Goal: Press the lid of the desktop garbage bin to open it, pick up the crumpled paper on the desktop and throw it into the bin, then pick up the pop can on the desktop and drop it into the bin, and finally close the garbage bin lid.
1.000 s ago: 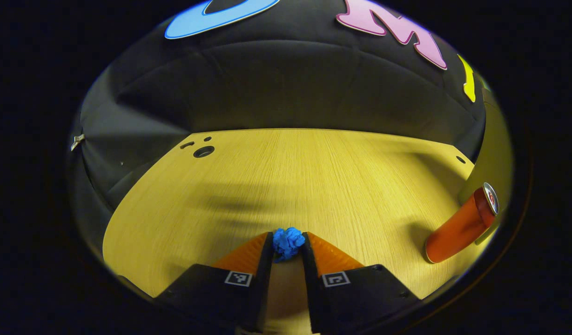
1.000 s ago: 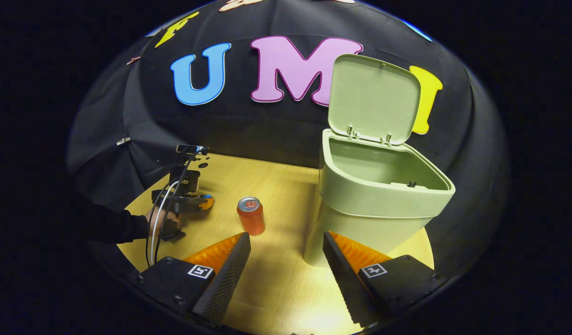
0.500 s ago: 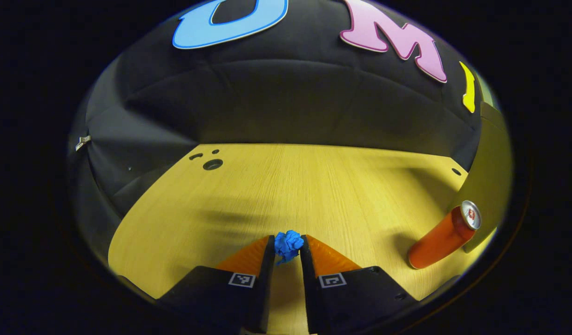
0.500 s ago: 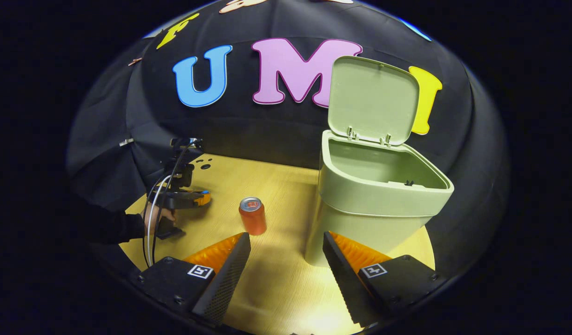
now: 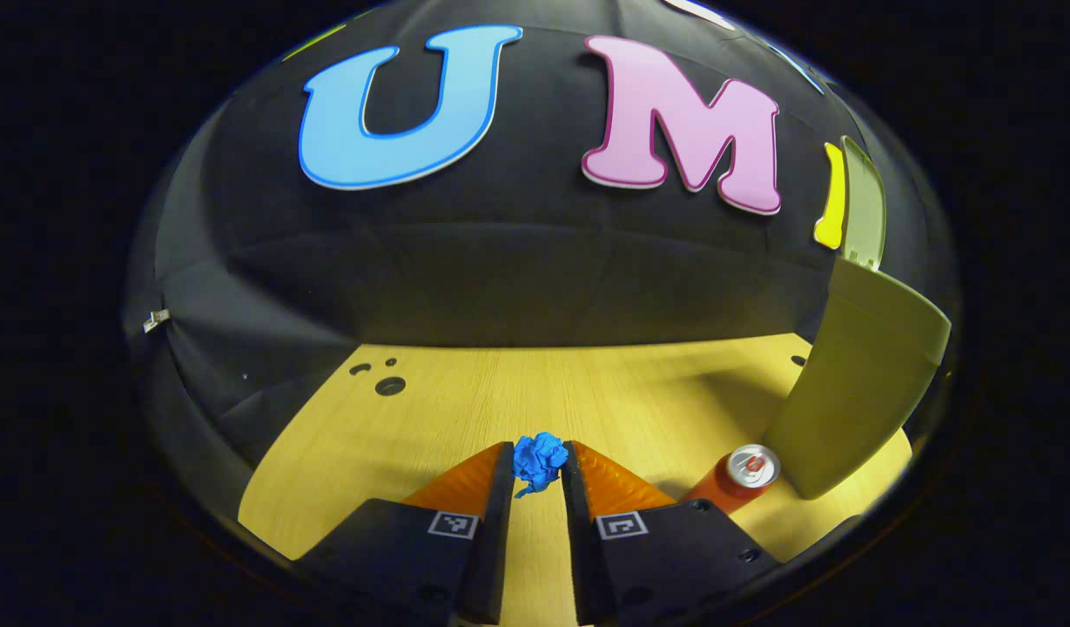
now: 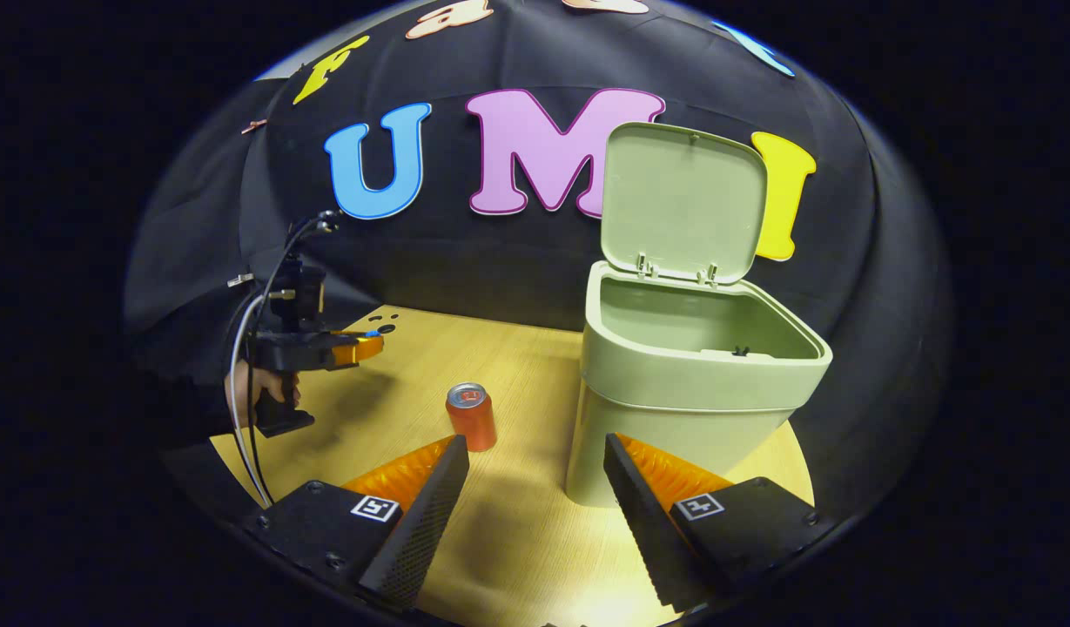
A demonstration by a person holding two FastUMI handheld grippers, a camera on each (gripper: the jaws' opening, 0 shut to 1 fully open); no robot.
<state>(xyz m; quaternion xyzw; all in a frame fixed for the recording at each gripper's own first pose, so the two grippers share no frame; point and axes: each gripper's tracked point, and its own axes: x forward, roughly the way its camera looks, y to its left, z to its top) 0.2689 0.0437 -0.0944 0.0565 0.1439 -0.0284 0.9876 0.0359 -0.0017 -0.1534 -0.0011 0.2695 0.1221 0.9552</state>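
Gripping the blue crumpled paper ball between its closed jaws, the left gripper is holding it above the wooden tabletop. In the right gripper view, the right gripper is hovering with jaws wide apart near the green garbage bin, whose lid is standing open. An orange pop can is standing upright on the tabletop, left of the bin.

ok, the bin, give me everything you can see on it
The garbage bin is pale green, plastic by the look, upright on the wooden desktop, its body tapering downward under a wider collar. Its lid stands open, hinged at the back by two small tabs. A small dark catch sits on the inner front rim. What shows of the inside is bare. The pop can stands apart to its left.
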